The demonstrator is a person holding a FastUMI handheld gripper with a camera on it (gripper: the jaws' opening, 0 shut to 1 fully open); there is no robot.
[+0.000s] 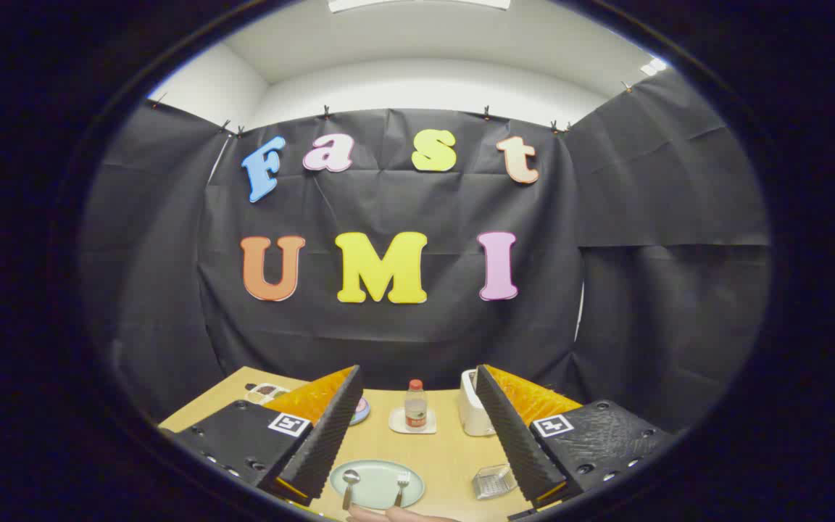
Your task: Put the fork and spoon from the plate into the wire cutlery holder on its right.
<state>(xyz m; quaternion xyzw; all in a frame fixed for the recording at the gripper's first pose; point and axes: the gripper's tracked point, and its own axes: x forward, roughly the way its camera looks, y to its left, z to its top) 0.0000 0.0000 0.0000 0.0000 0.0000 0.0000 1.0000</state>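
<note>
The gripper (417, 428) stands wide open above the round pale green plate (377, 484) carrying a metal spoon (349, 484) and metal fork (401, 487).

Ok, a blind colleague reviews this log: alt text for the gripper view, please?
The hand-held gripper hangs open above a wooden table, nothing between its fingers. Below lies a pale green plate bearing a spoon and fork, with a wire cutlery holder to its right.
</note>
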